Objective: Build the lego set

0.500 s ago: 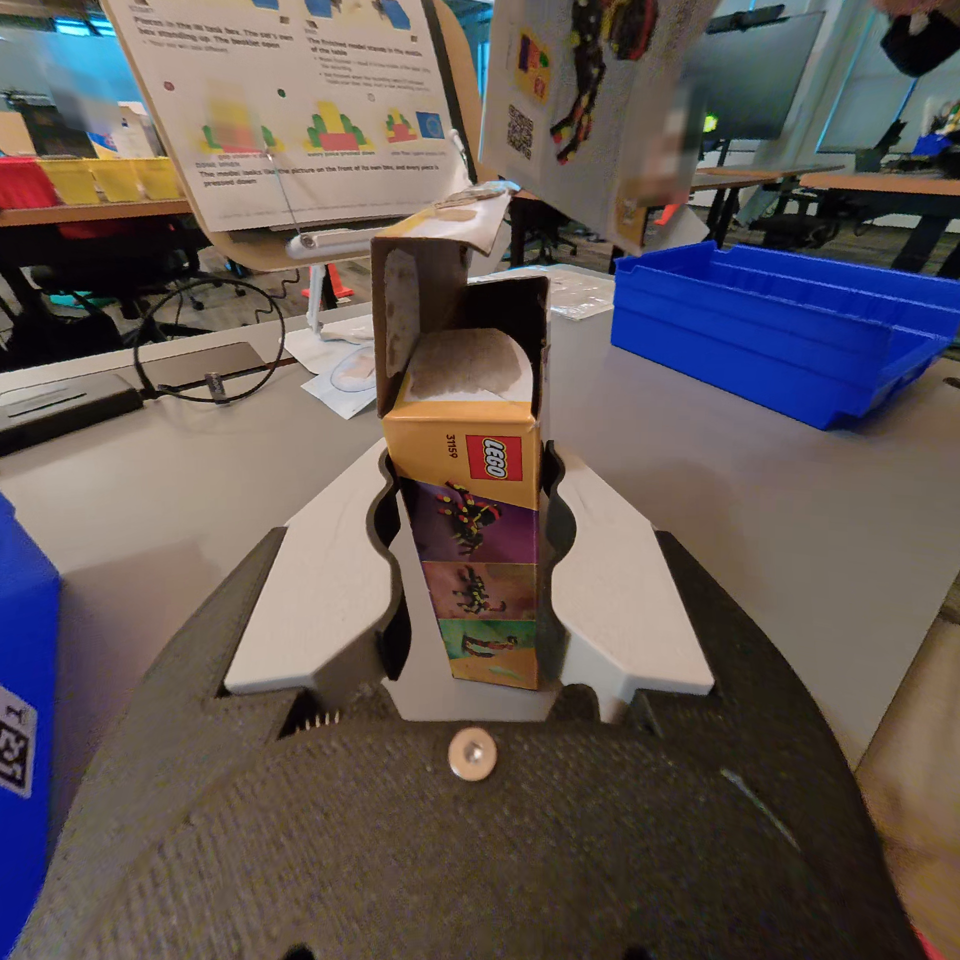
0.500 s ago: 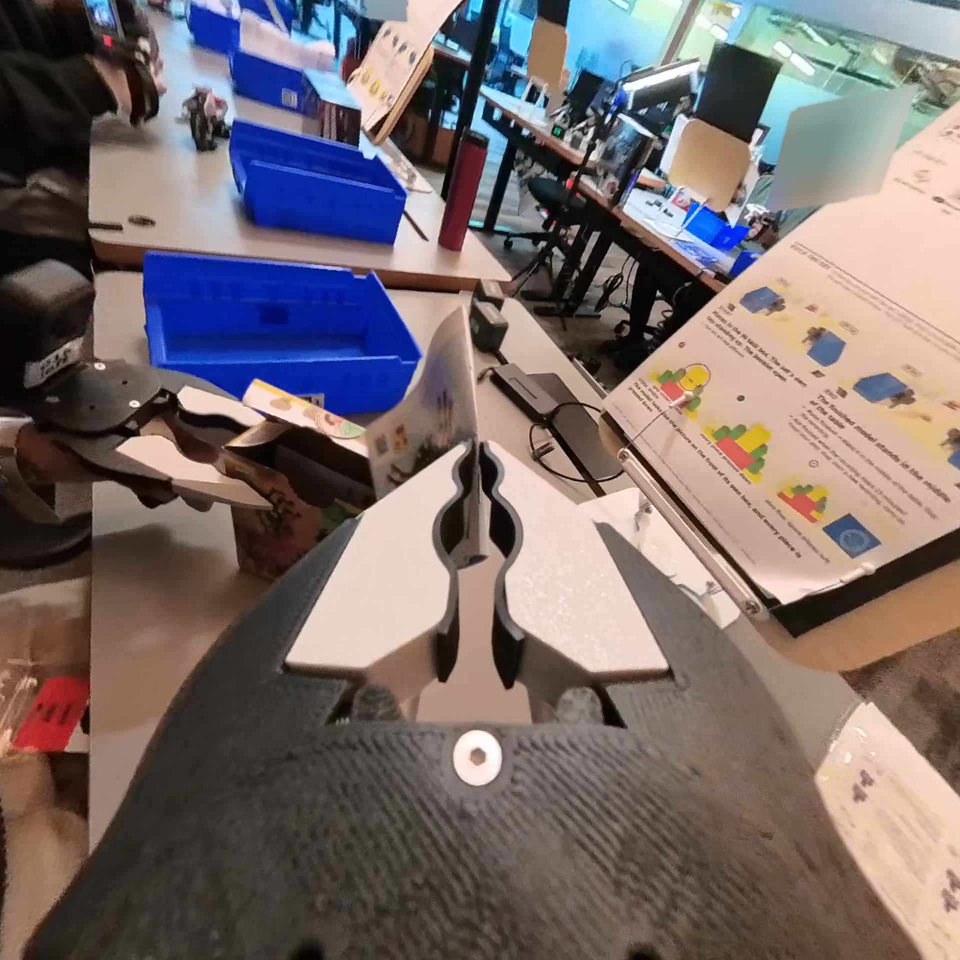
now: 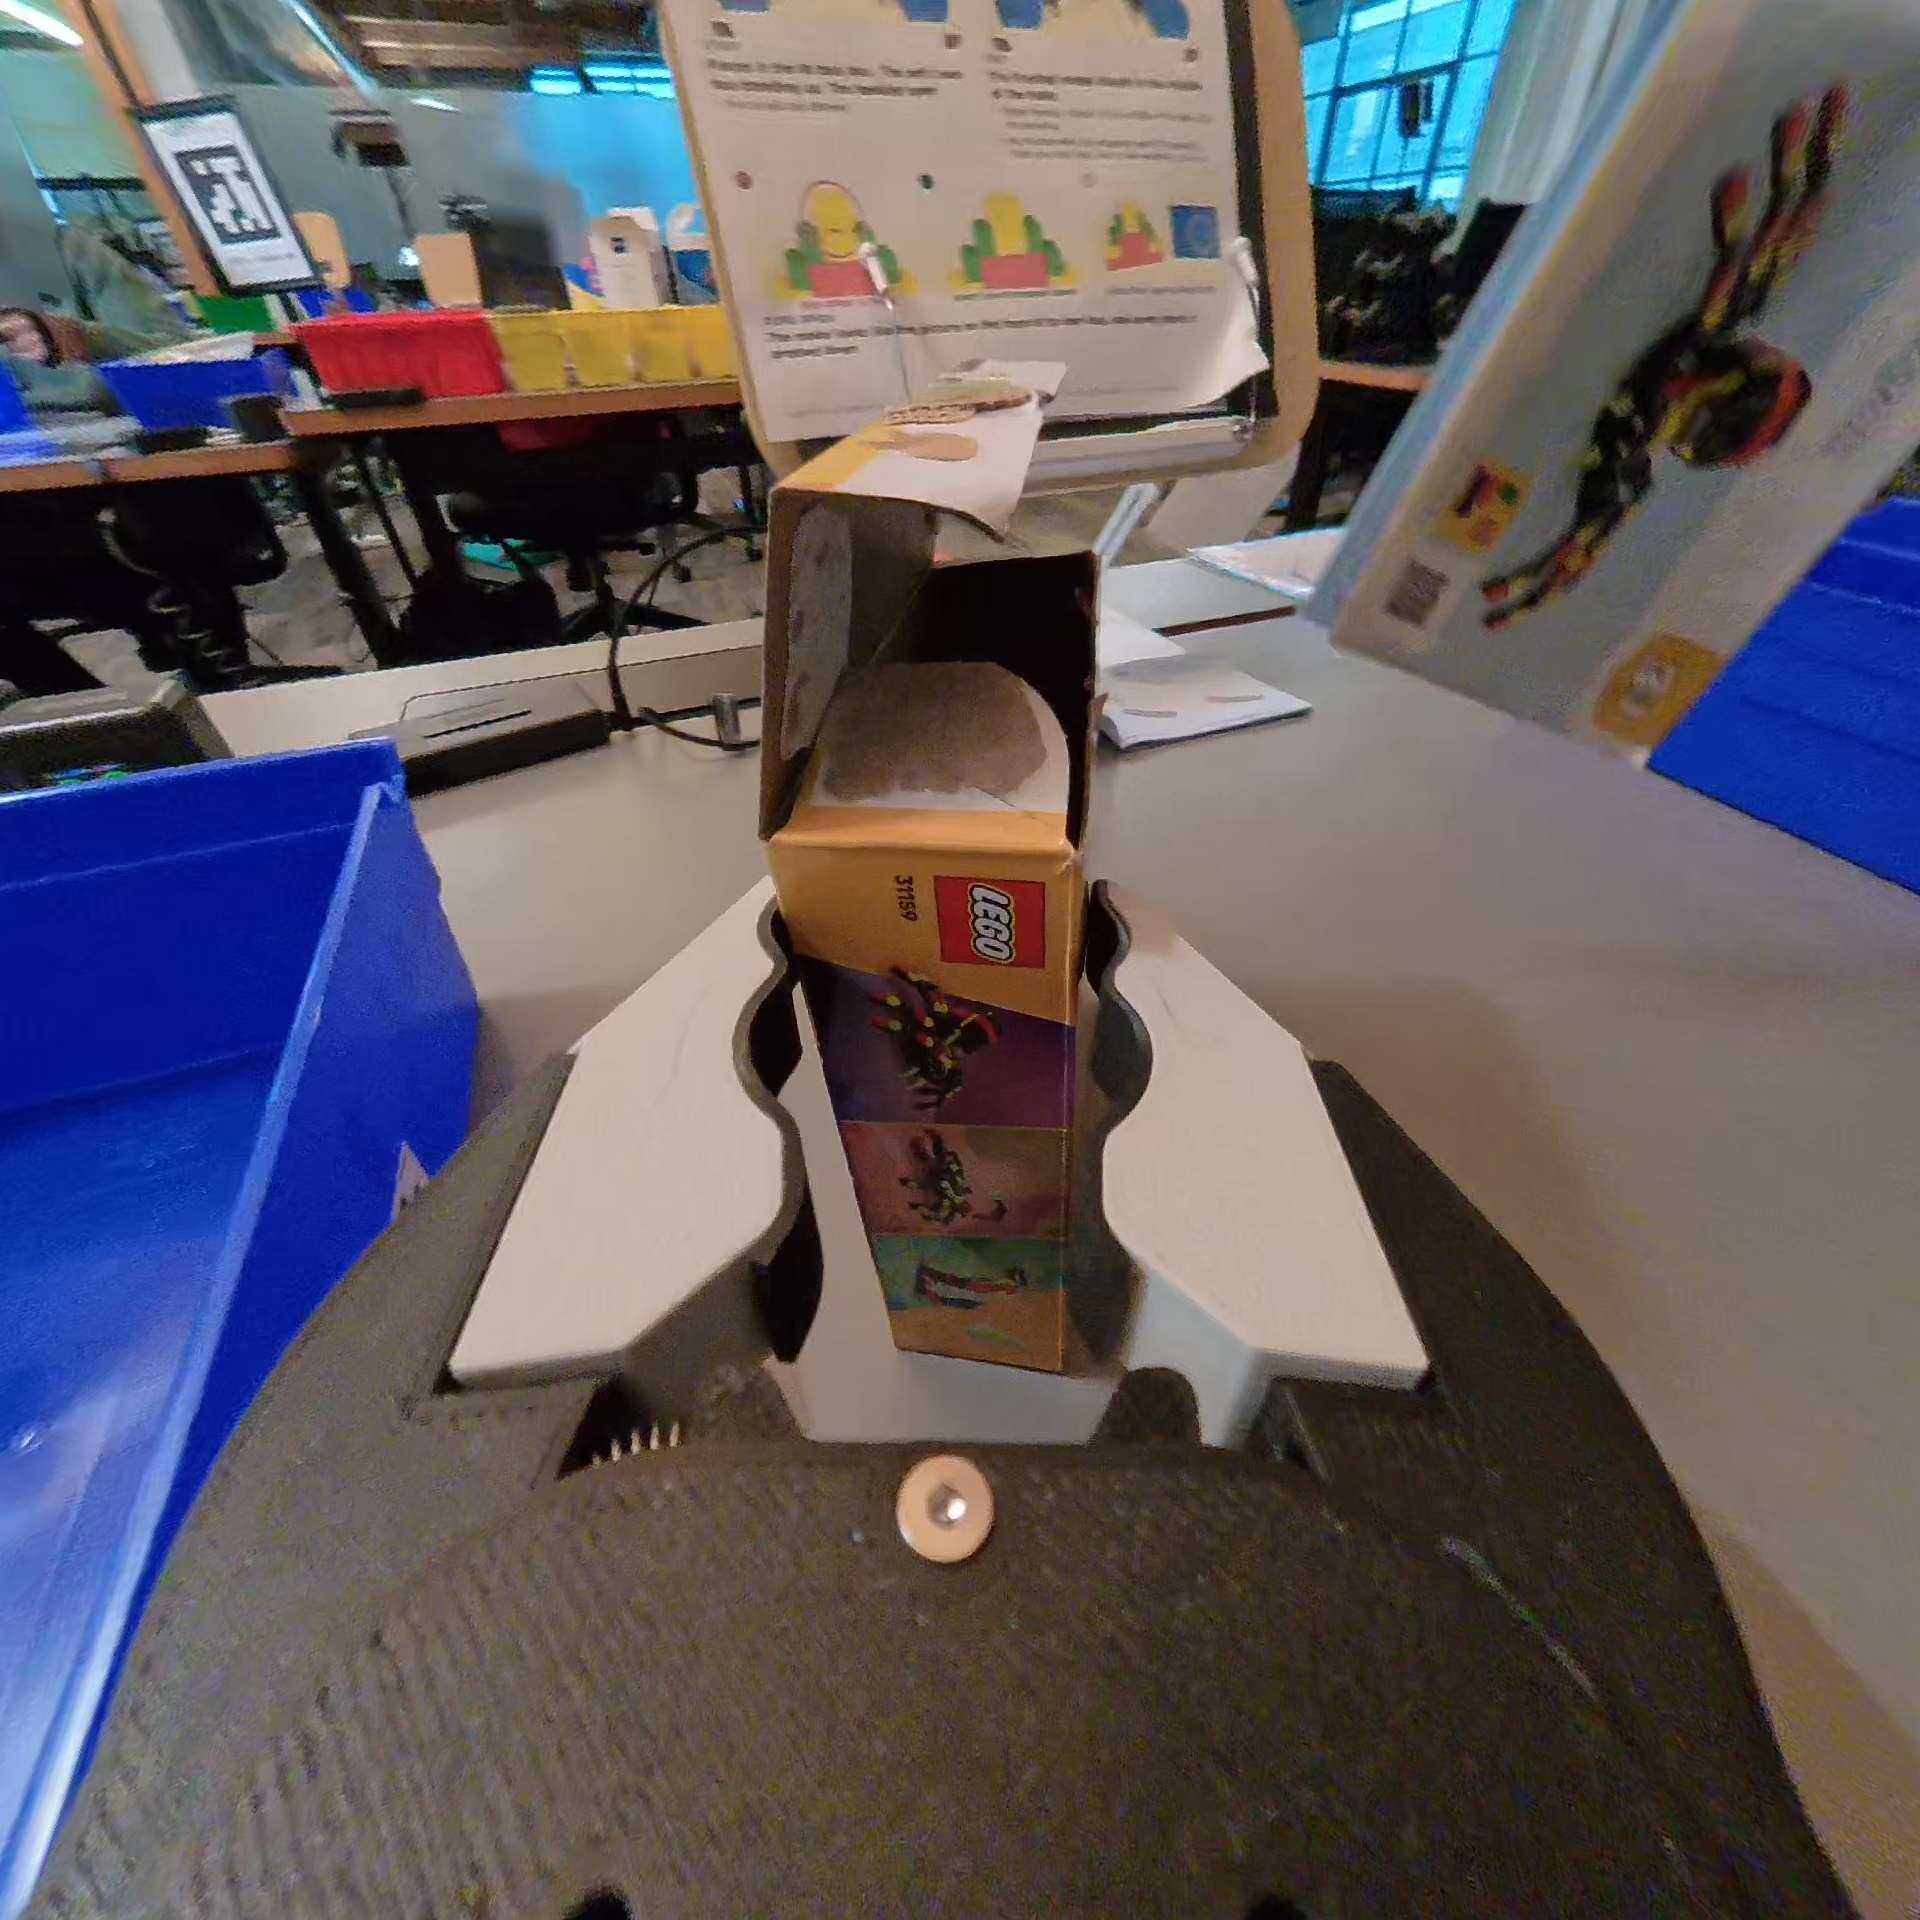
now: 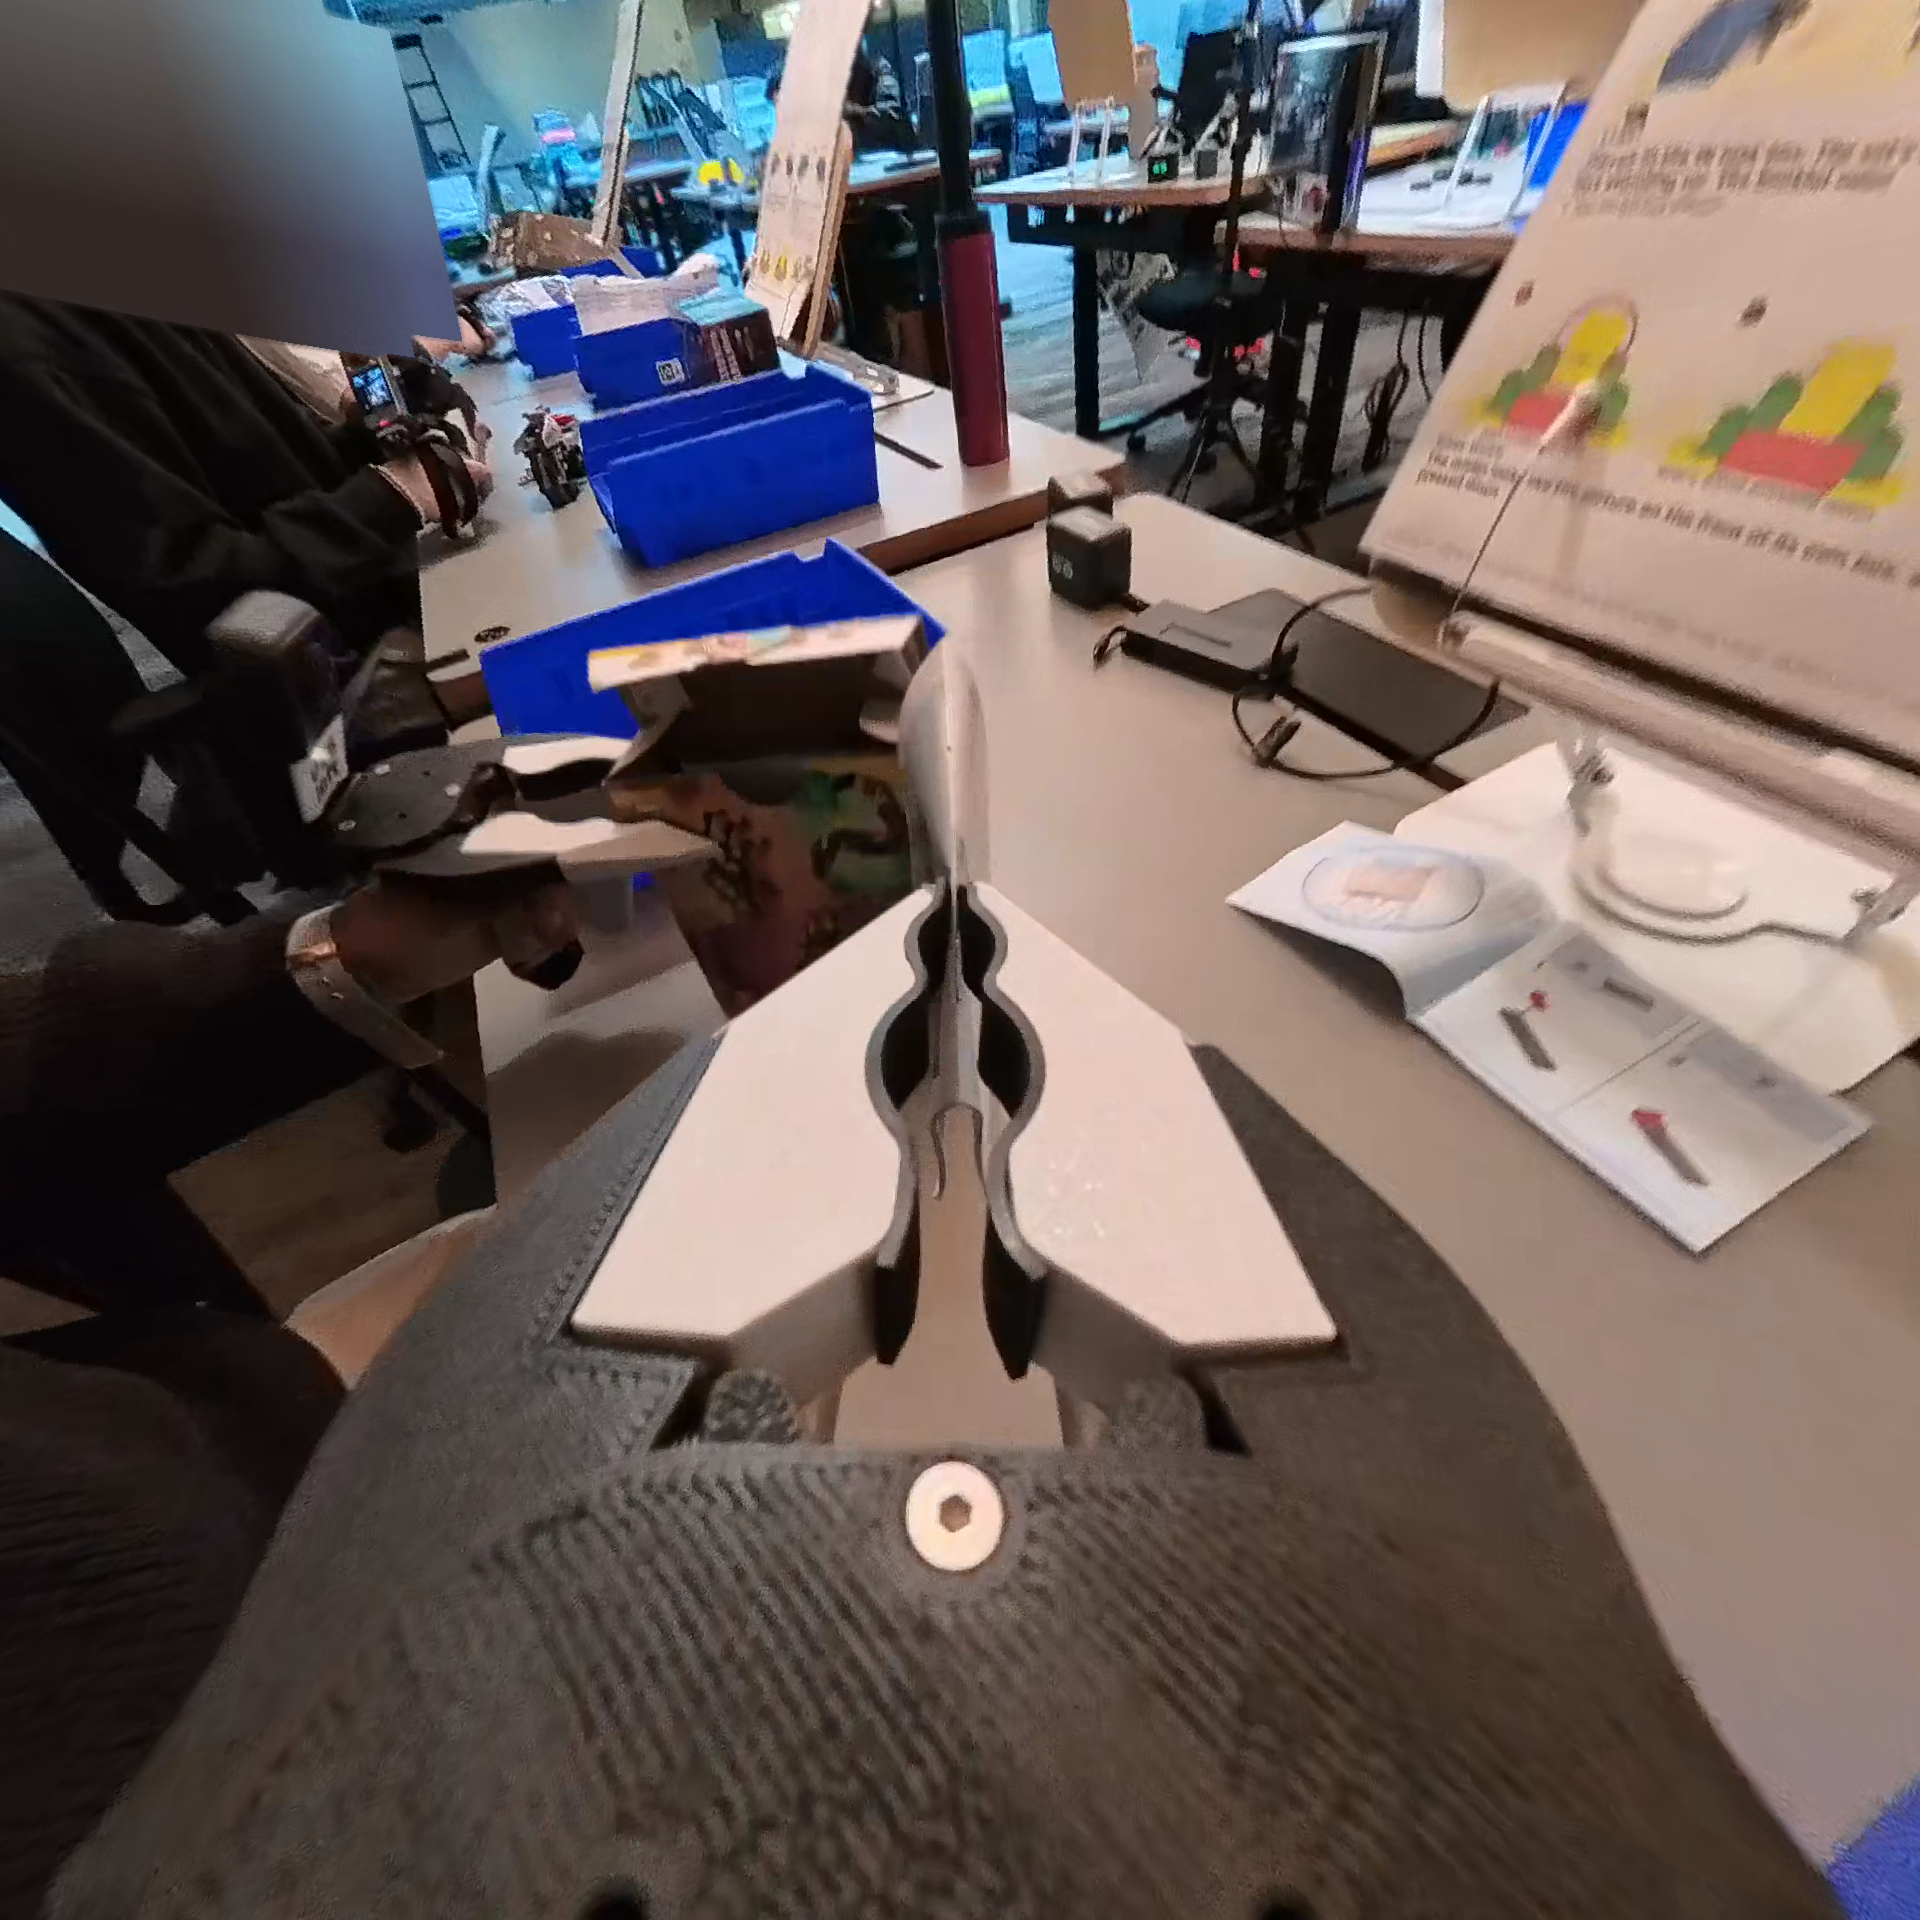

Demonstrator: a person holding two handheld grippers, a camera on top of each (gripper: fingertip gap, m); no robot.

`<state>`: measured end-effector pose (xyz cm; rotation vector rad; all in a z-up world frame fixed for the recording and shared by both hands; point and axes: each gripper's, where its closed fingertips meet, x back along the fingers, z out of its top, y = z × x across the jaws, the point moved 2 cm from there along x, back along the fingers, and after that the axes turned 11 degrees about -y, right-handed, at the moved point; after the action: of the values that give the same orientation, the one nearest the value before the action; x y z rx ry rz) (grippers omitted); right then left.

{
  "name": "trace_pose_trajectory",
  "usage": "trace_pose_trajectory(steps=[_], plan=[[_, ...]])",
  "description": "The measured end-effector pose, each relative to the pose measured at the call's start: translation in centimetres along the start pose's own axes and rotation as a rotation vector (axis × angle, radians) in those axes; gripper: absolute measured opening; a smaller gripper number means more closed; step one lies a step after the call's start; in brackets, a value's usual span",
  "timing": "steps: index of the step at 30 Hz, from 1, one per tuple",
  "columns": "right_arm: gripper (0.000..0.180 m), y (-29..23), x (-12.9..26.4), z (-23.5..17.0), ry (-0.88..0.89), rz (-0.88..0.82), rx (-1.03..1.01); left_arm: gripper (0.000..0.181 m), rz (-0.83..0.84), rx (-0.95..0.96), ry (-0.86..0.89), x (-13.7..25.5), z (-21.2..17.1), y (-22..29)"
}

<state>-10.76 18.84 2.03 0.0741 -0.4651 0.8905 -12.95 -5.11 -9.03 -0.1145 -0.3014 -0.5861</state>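
Note:
My left gripper (image 3: 935, 914) is shut on a yellow Lego box (image 3: 935, 1091) and holds it upright over the grey table (image 3: 1455, 1039). The box's top flaps (image 3: 914, 468) stand open and its inside looks dark. My right gripper (image 4: 951, 894) is shut on a thin instruction booklet (image 4: 943, 769), seen edge-on. The same booklet shows in the left wrist view (image 3: 1662, 395), held in the air to the right of the box. In the right wrist view the left gripper (image 4: 644, 800) and the box (image 4: 800, 842) are to the left, close to the booklet.
A blue bin (image 3: 208, 987) stands close on the left and another (image 3: 1829, 675) at the right. A picture board on a stand (image 3: 987, 208) is behind the box. An open leaflet (image 4: 1558, 997), a black power brick (image 4: 1086, 556) and cables lie on the table.
The left gripper has swung with the box, so a blue bin now fills the left side. The booklet has moved right, away from the box opening, and turned edge-on to the right camera.

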Motion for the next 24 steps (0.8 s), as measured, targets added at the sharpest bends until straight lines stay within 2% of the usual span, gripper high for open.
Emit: trace_pose_trajectory(steps=[4, 10, 16, 20, 24], plan=[[0.000, 0.1, -0.9, -4.2, -0.073, -0.057, 0.002, 0.052, -0.012, 0.028, 0.028, 0.3, 0.3, -0.2], [0.000, -1.4, -2.9, -10.5, -0.220, -0.243, 0.255, 0.056, -0.015, 0.026, 0.047, 0.4, 0.6, 0.0], [0.000, -2.2, -3.1, -10.3, -0.192, -0.229, 0.288, 0.074, -0.017, 0.086, 0.064, 1.1, 1.1, -0.3], [0.000, -2.3, -2.2, -9.6, -0.085, -0.199, 0.239, 0.088, 0.053, 0.159, 0.209, 3.9, 4.1, -1.2], [0.000, -2.9, -1.8, -9.1, -0.035, -0.117, 0.184, 0.075, 0.016, 0.083, 0.377, 7.0, 7.5, 2.3]])
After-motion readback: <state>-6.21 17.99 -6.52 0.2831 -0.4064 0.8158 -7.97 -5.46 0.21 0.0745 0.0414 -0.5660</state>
